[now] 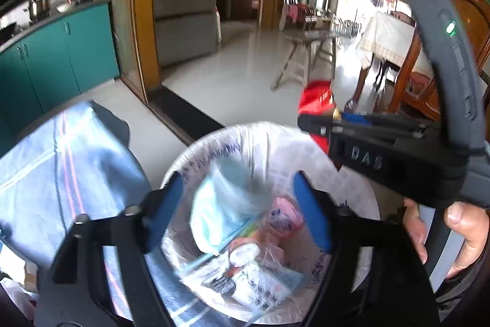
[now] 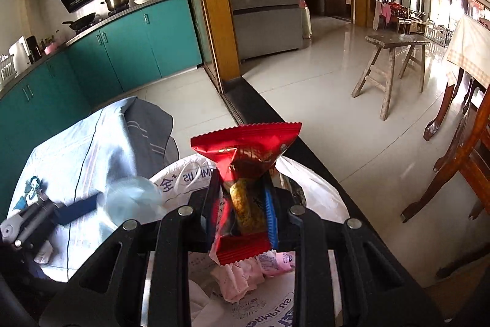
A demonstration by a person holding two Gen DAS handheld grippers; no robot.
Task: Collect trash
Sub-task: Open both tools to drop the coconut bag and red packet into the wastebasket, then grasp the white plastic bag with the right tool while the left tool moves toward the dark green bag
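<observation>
The lined trash bin [image 1: 269, 143] stands on the floor, already holding rubbish. Above it the left gripper [image 1: 242, 213] hovers with jaws wide, empty. The right gripper [image 2: 243, 210] pinches a red snack wrapper [image 2: 245, 143]; best released squarely over the opening.

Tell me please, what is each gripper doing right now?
Left gripper: open, empty, over the trash bin.
Right gripper: closed on a red snack wrapper.
</observation>
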